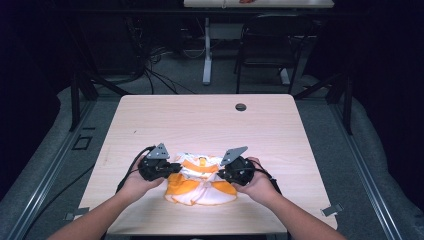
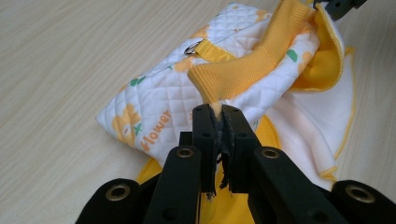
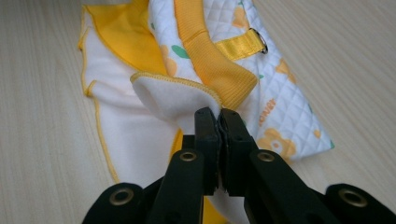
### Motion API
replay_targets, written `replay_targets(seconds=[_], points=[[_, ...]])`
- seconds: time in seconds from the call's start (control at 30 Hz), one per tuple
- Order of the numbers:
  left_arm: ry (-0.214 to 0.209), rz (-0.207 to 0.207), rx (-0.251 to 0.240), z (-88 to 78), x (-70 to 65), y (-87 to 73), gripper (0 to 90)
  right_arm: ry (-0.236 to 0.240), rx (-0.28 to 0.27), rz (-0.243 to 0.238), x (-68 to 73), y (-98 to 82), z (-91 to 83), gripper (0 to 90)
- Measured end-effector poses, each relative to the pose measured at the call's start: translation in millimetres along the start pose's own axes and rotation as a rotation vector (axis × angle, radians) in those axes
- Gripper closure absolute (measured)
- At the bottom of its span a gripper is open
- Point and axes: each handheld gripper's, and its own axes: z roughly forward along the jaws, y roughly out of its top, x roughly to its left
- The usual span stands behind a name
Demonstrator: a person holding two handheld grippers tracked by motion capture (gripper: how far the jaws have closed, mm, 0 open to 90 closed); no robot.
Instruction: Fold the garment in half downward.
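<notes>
garment: small quilted white-and-yellow piece (image 1: 201, 181), flower print with "flower" lettering, yellow ribbed cuffs, a metal D-ring (image 2: 192, 47) on a yellow strap. Looks like a pet or baby vest, can't say which.
location: on the wooden table (image 1: 210, 120), near the person's edge, between both hands. Partly bunched, white fleece lining showing.
left gripper (image 1: 159, 168): jaws pressed together on fabric at the end of a yellow ribbed cuff (image 2: 243, 70); cloth visibly trapped between the pads in the left gripper view.
right gripper (image 1: 235, 170): jaws closed, pinching a yellow-stitched edge of the white lining (image 3: 173, 95), just beside the other ribbed cuff (image 3: 217, 70).
task: none stated. My guess is folding or flattening the garment.
done: both grips look secure, one each side. Quilted body already lies doubled over, lining out below it.
left: judging by the lie, the fold isn't finished; edges uneven, lower half rumpled. Needs a pull apart or a fold over, then release.
risk: thin pinches near edges may slip under tension.
</notes>
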Motion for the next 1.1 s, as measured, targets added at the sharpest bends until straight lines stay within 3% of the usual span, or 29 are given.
replay_targets(seconds=[0.37, 0.47, 0.57, 0.73, 0.93, 1.1], points=[[-0.027, 0.005, -0.015, 1.6, -17.7, -20.5, 80.6, 0.02, -0.005, 0.019, 11.2, -16.4, 2.6, 83.9], [-0.045, -0.001, -0.018, 1.5, -22.5, -26.1, 77.5, 0.033, -0.008, 0.036, 13.7, -21.2, 1.7, 75.4], [-0.047, -0.014, -0.022, -1.1, -24.5, -29.7, 73.7, 0.033, -0.004, 0.04, 15.3, -25.8, -1.0, 73.2], [-0.042, -0.037, -0.045, -12.2, -23.2, -27.4, 68.2, 0.048, -0.049, 0.083, 16.2, -30.2, -9.9, 67.6], [-0.033, -0.052, -0.078, -20.8, -17.3, -19.1, 68.2, 0.071, -0.115, 0.118, 11.5, -25.4, -22.6, 72.6], [0.0, -0.089, -0.055, -11.1, -10.8, -15.1, 81.2, 0.026, -0.107, 0.109, 7.6, -20.5, -15.3, 87.1]])
